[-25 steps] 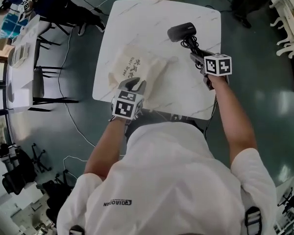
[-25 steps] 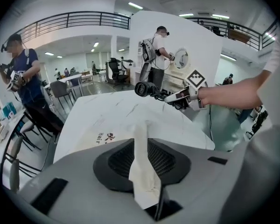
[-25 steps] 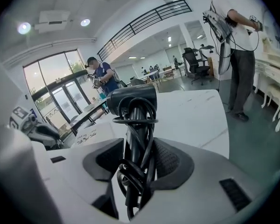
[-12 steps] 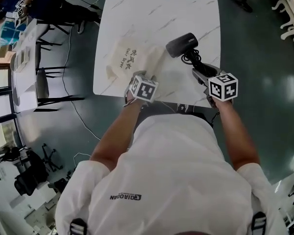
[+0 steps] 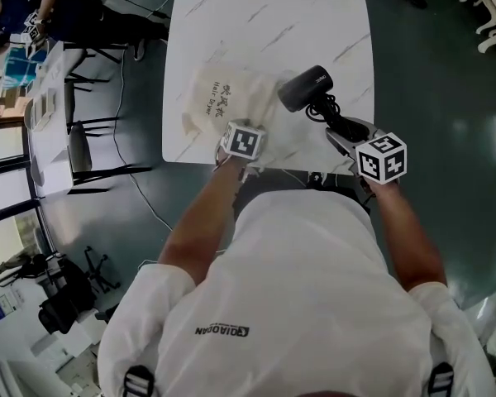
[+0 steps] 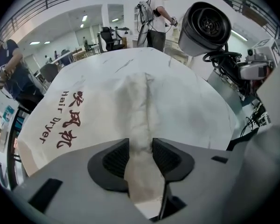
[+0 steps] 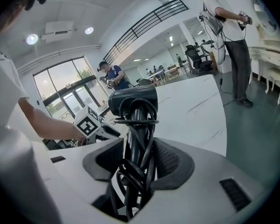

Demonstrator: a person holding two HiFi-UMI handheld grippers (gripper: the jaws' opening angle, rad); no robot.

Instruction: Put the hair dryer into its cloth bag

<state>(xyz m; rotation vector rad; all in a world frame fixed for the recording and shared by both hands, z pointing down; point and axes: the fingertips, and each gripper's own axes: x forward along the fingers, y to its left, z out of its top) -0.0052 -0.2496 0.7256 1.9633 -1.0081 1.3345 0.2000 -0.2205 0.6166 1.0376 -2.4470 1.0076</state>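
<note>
Two hand-held grippers, both mine. My left hand-held gripper (image 6: 141, 147) is at the near edge of the cloth bag (image 5: 219, 102); its jaws have just been opening and now stand apart, with a raised fold of the bag between them. My right hand-held gripper (image 7: 139, 160) is clamped on the cord-wrapped handle of the black hair dryer (image 5: 307, 88), just right of the bag. The bag lies on the table (image 5: 314, 15), near left.

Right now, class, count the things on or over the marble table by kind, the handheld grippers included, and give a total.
hair dryer: 1
cloth bag: 1
grippers: 2, namely the left gripper, jaws just opened further with a fold of the cloth bag between them, and the right gripper, shut on the hair dryer
Total: 4
</note>
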